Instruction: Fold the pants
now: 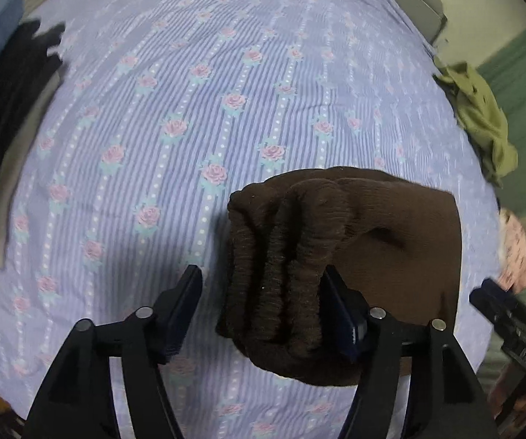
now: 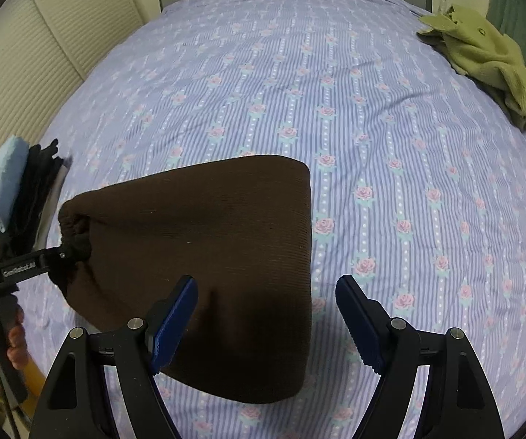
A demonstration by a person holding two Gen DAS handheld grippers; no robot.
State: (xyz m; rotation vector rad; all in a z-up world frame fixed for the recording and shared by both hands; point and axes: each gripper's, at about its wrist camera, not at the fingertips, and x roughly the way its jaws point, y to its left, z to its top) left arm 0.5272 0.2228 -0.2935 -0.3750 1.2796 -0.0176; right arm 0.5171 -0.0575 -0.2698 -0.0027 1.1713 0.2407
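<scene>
**Brown pants nearly folded, left claw at the waistband**

Left wrist view: the left claw (image 1: 259, 314) stands wide open around the gathered elastic waistband (image 1: 281, 263) of the brown pants (image 1: 391, 256). The right finger touches the bunched cloth, while the left finger stands apart from it, so nothing is pinched. The pants lie on the bed sheet (image 1: 189, 91), which is blue with stripes and roses. A pile of dark folded clothes (image 1: 3, 128) is at the left edge, and an olive-green garment (image 1: 482, 120) lies at the right edge. The right claw (image 1: 489, 296) shows only as a tip at the right.

Right wrist view: the right claw (image 2: 266, 314) hovers wide open over the near right part of the pants (image 2: 208, 237) and holds nothing. The pants are already a compact rectangle, with the waistband at the left, where the left claw (image 2: 68, 252) meets it.

I judge that the fold is close to finished. The next move probably calls for closing the left claw on the waistband, or flattening the bundle, and then carrying it toward the pile.
</scene>
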